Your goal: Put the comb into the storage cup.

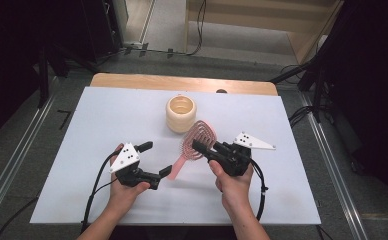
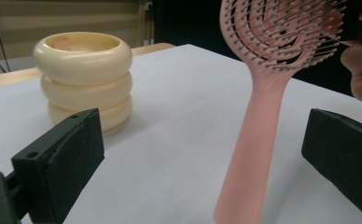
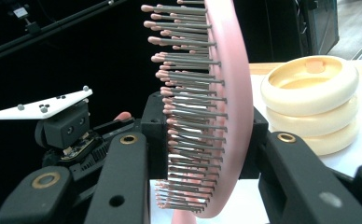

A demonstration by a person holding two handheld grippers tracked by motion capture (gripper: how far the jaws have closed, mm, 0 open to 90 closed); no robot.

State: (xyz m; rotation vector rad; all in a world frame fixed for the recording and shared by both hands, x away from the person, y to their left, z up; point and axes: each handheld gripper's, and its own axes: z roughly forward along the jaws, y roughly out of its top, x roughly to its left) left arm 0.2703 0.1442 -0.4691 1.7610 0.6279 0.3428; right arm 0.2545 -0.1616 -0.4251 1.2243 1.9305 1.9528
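A pink hairbrush (image 1: 196, 140) hangs tilted over the white table, head up and handle slanting down to the left. My right gripper (image 1: 198, 146) is shut on the brush head; in the right gripper view (image 3: 202, 140) its pads press the bristle side and the back of the hairbrush (image 3: 226, 93). My left gripper (image 1: 154, 159) stands open at the handle's lower end. In the left gripper view (image 2: 202, 158) the hairbrush handle (image 2: 254, 154) rises between the two wide-apart jaws and touches neither pad. A cream ribbed cup (image 1: 181, 113) of stacked rings stands upright behind the brush.
The white table top (image 1: 107, 125) has a wooden strip along its far edge. The cream cup (image 2: 83, 79) stands left of the handle in the left gripper view, and to the right (image 3: 312, 100) in the right gripper view. Dark stands and cables surround the table.
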